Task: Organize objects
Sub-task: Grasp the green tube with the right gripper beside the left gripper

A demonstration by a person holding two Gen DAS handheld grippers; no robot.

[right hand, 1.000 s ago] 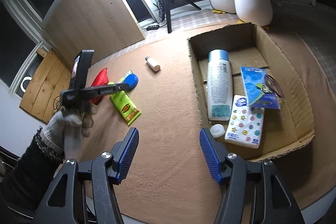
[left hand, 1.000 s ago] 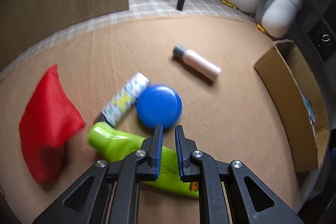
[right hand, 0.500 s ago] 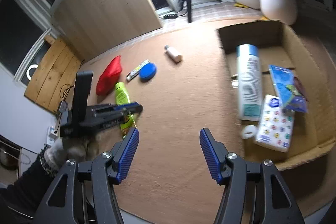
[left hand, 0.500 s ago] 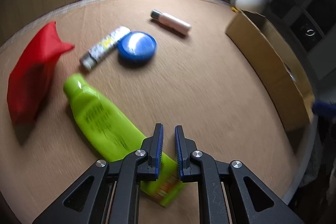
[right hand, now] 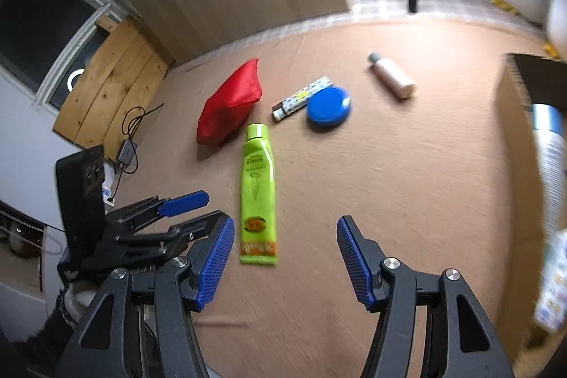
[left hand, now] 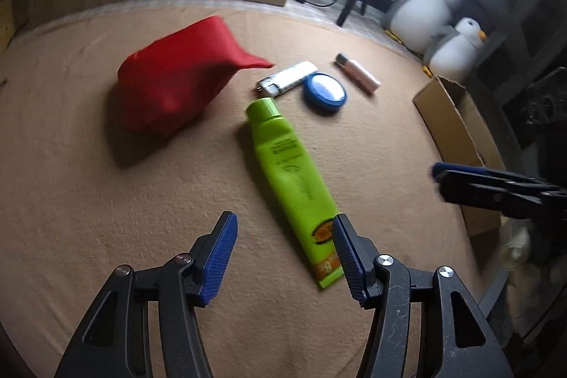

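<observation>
Since the earlier frames, both grippers have swung toward the loose items, and the left gripper (left hand: 281,238) has just been opening: its jaws now stand apart with nothing pressed between them, the bottom end of the green tube (left hand: 287,175) lying near its right finger. Right gripper (right hand: 285,243) likewise spread and empty, above bare tan table cover (right hand: 407,186). Green tube flat, cap pointing far. Beyond it: red pouch (left hand: 177,84) at far left, patterned small tube (left hand: 287,77) just beside the blue round tin (left hand: 325,92), pink bottle (left hand: 358,73) farther right. Cardboard box (left hand: 450,126) at right edge.
</observation>
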